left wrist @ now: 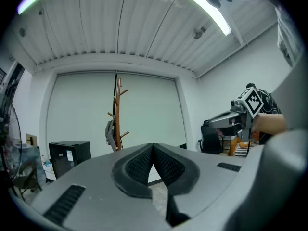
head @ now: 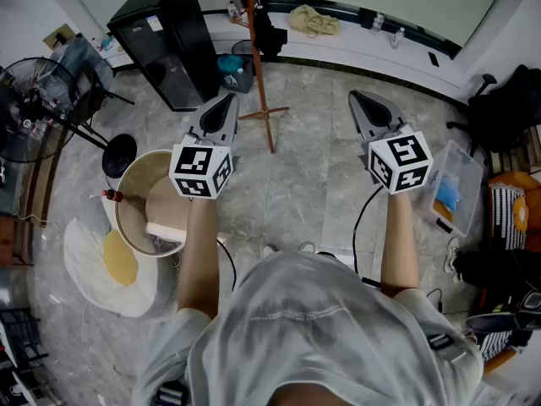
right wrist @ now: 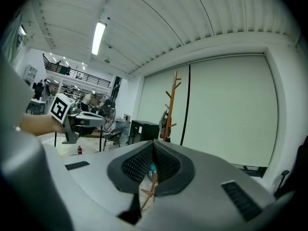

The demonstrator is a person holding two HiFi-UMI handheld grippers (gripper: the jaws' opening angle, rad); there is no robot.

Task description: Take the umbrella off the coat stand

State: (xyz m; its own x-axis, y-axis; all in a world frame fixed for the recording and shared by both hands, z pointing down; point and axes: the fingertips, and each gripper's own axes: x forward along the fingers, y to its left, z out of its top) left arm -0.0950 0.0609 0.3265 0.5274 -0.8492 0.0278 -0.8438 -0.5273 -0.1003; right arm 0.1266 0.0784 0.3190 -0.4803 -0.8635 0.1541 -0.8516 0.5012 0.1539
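Grey stone-look floor tiles [head: 296, 184] run up to a pale back wall, where a tall orange-brown wooden coat stand [head: 258, 66] rises just right of a boxy black cabinet [head: 165, 41]. The dark grey folded umbrella [left wrist: 111, 132] hangs on that stand, about halfway up, close against the pole and on its cabinet side. From the head view it is only a dark lump [head: 269, 30]. Its long axis runs nearly straight up and down along the pole. Which end is the handle and which the tip is too small to tell, though it appears to hang from one of the up-slanting pegs [left wrist: 124, 135]. The left gripper [head: 226, 100] and right gripper [head: 359, 98] are both held out roughly level towards the stand and are well apart from it. Each has its jaws pressed together with nothing between them. The step in hand looks like the approach, so the task has barely begun. To do it well, the person should close in squarely on the umbrella's side of the pole and open one gripper's jaws before arriving. The jaws should take the bundle across its width, near the top, just under the peg. Because the pegs tilt upward, it should be lifted up and outward along the peg, not pulled straight back, or the light stand may tip.
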